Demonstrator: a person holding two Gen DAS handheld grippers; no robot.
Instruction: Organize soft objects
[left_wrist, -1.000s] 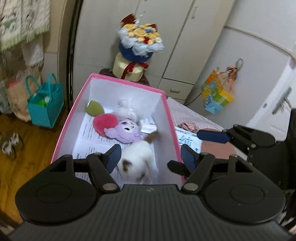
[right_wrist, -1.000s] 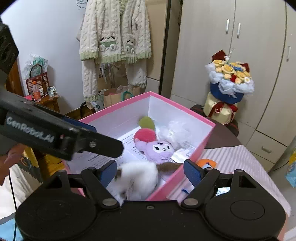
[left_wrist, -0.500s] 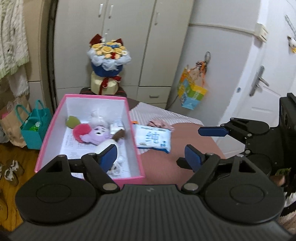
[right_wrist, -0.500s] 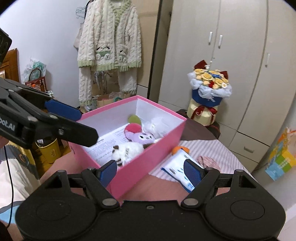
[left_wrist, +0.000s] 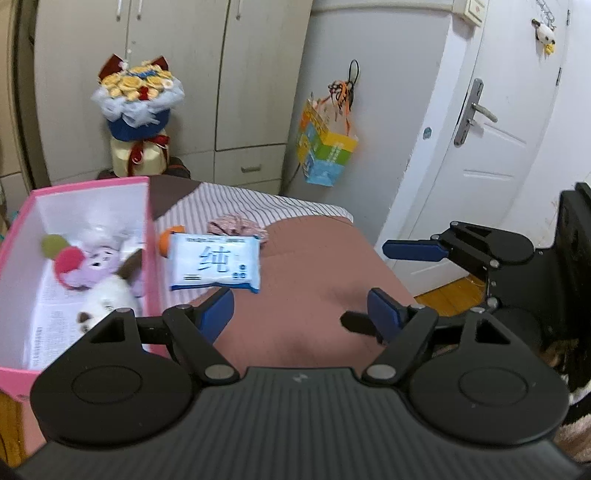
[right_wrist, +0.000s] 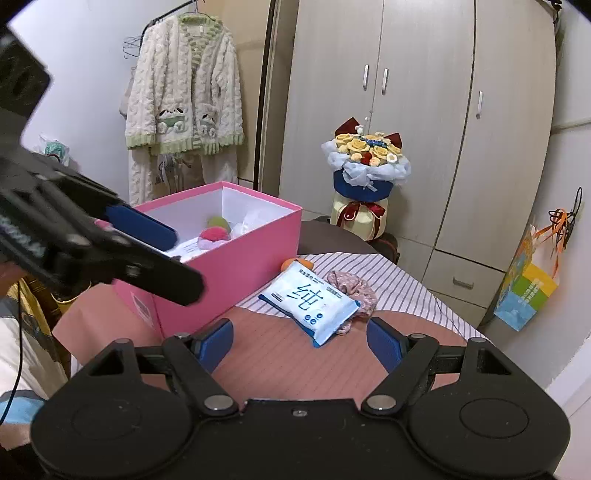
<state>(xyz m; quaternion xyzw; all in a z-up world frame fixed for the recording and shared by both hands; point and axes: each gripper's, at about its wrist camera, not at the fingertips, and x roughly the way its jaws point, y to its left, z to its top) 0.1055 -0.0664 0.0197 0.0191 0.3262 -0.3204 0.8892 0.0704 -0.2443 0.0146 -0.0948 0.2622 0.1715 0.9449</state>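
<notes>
Two hand-held grippers, both spread apart and empty: left hand-held gripper (left_wrist: 300, 310) has just been opening then easing back slightly, nothing between its fingers; right hand-held gripper (right_wrist: 300, 341) released over the bed (right_wrist: 280, 354). Pink box (right_wrist: 236, 266) holds a purple plush (left_wrist: 96, 264) and a white-brown plush (left_wrist: 105, 301). Blue-white wipes pack (right_wrist: 309, 299) lies on the bed just beside the box, touching a floral scrunchie (right_wrist: 352, 286).

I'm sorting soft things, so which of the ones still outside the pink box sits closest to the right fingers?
The blue-and-white tissue pack. It lies nearest the camera on the bed, overlapping the floral scrunchie; the orange toy is farther, beside the box.
</notes>
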